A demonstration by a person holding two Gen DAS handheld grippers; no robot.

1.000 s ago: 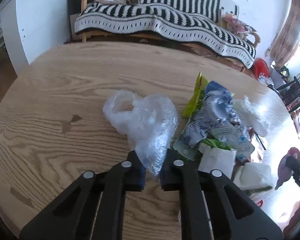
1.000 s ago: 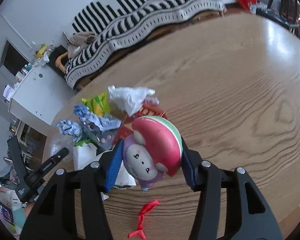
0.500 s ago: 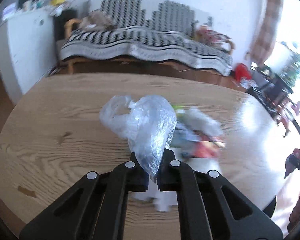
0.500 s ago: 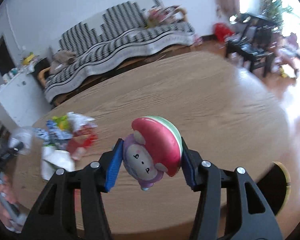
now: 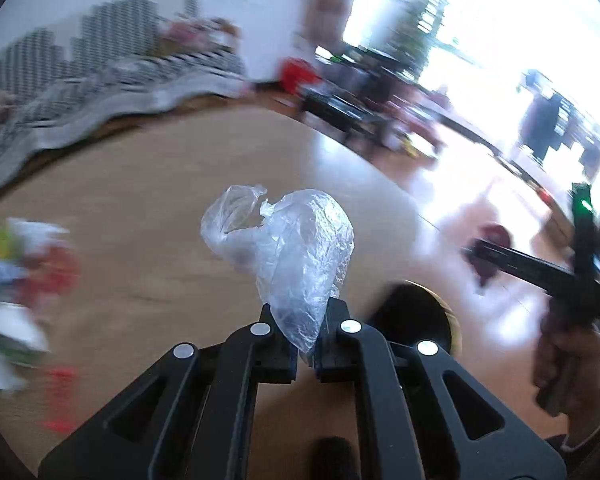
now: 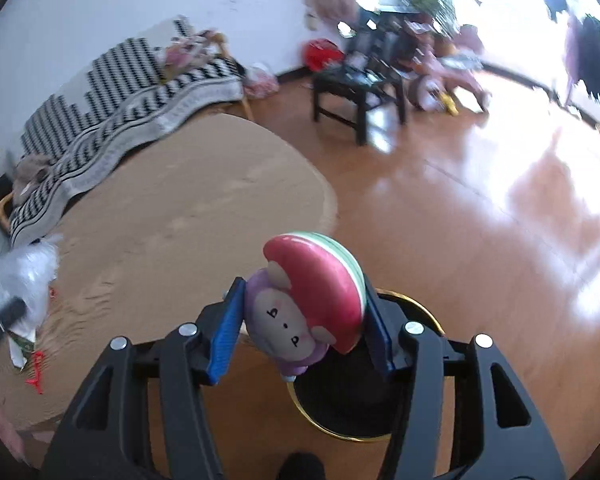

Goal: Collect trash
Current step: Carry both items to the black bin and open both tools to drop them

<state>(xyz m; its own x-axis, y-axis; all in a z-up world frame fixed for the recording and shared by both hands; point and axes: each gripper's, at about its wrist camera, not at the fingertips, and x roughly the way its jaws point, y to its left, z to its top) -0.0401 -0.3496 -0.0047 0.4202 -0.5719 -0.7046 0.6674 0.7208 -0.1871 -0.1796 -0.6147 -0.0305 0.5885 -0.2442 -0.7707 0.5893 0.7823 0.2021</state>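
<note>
Two hand-held grippers each carry a load. Nearest in the right wrist view, the right hand-held gripper (image 6: 304, 326) has its blue pads about half spread and pressed on a squishy toy (image 6: 306, 304), a purple face under a red and green cap, hanging directly above the black bin (image 6: 420, 412) with the gold rim on the floor. The left hand-held gripper (image 5: 305, 344) is pinched fully closed on the tail of a crumpled clear plastic bag (image 5: 288, 248), held over the desk (image 5: 140, 216) near its rounded edge, with the bin showing just past that edge. The likeliest slip is the light bag drifting or clinging to the pads on release and landing on the floor, since it does not appear to be over the bin's mouth yet. Both grippers converging on one narrow opening could also collide. Farther off, the remaining trash pile (image 5: 16, 280) sits on the desk's far left, and open wooden floor (image 6: 500, 220) beyond the bin leaves ample room.
</note>
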